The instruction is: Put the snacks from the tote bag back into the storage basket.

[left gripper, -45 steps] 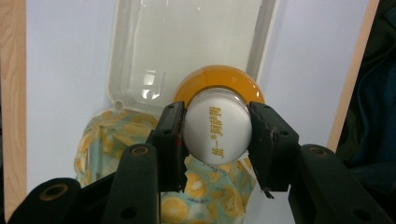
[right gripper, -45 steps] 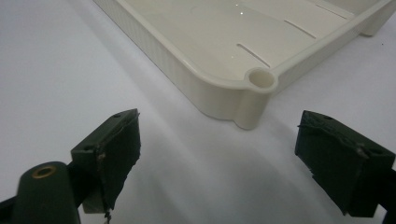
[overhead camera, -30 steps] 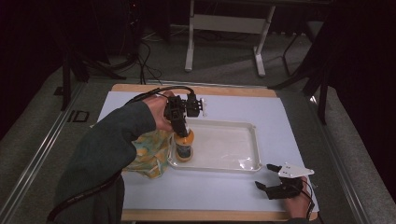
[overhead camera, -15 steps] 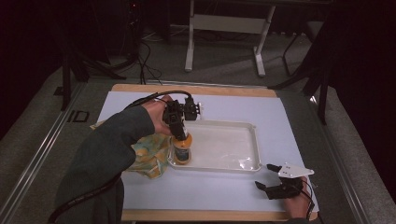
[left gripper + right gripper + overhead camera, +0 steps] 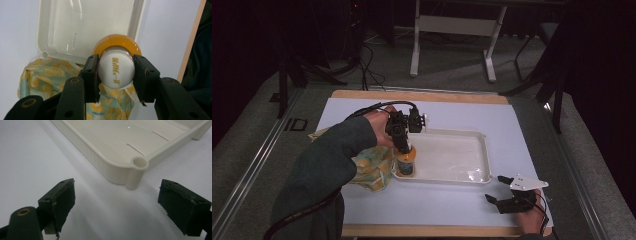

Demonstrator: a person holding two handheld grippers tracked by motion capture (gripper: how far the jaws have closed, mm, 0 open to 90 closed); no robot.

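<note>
Because I want it carried upright and not tipped, my left gripper (image 5: 115, 72) has the small bottle (image 5: 405, 162) by its white cap (image 5: 115, 71), both jaws pressed flat against the cap's sides from above.

Item, bottle: orange body, white cap with printed characters; held vertical directly beneath my left gripper, at the near-left corner of the tray (image 5: 482, 150). I cannot tell whether its base is touching the tray floor or just clear of it.

Item, tray: cream plastic, shallow, slotted floor; it spreads ahead of and beyond my left jaws in the left gripper view. I judge it the receiving place, since the bottle sits over its corner and not over the cloth.

Item, cloth (image 5: 47, 77): patterned yellow and pale blue, crumpled; it lies just behind and below my left gripper, touching the tray's outer edge, partly under my forearm.

Item, right gripper (image 5: 117, 202): jaws spread wide, nothing between them; resting low near the sheet (image 5: 30, 157), idle. The tray's corner post (image 5: 140, 162) stands just ahead of it, between the two jaws' lines but apart from both. I judge it parked there to stay clear of the left hand's work yet close enough to steady the tray.

Item, table (image 5: 422, 95): wooden edge showing beyond the white sheet.
</note>
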